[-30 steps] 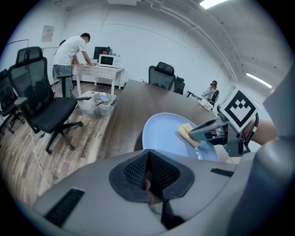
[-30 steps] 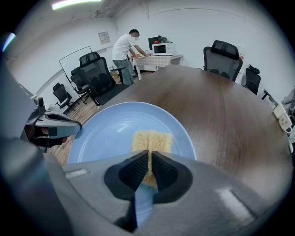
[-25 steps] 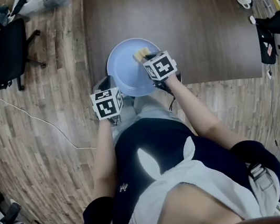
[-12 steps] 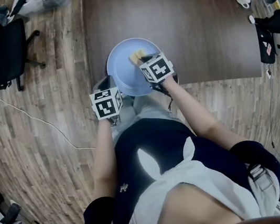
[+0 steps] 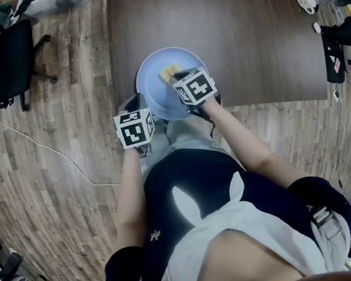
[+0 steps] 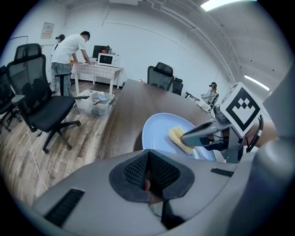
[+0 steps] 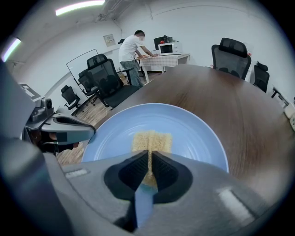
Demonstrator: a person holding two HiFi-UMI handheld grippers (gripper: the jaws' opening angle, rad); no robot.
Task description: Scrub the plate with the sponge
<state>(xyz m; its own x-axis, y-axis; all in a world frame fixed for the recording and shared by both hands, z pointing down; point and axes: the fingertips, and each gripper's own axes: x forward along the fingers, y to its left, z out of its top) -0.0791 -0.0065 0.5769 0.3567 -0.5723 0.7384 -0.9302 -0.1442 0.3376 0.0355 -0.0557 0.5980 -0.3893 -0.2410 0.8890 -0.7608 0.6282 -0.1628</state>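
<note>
From the head view, I am standing at the near edge of the dark wooden table (image 5: 222,22) with the blue plate (image 5: 154,90) right in front of me. My right gripper (image 5: 177,76) is reaching over the plate, pressing the yellow sponge (image 5: 166,73) onto its far half. My left gripper (image 5: 133,105) is sitting at the plate's near-left rim, so the right is the one on the sponge.

In the left gripper view, my left gripper's (image 6: 148,171) jaws are closed to a thin seam, their tips meeting the plate's (image 6: 159,131) near rim. I judge they are pinching that rim to steady it, though the body is hiding the contact. Beyond them, my right gripper (image 6: 186,137) is coming in from the right onto the sponge (image 6: 177,137).

In the right gripper view, my jaws are clamped on the near end of the sponge (image 7: 152,137), which is lying flat on the plate (image 7: 198,133) with its long axis running straight ahead along the jaws. Bare plate is lying ahead and to both sides, so the next stroke could run forward or sideways. The left gripper (image 7: 69,130) is showing at the left rim.

I am finding no readable writing anywhere: only black-and-white square markers on each marker cube (image 5: 194,87).
</note>
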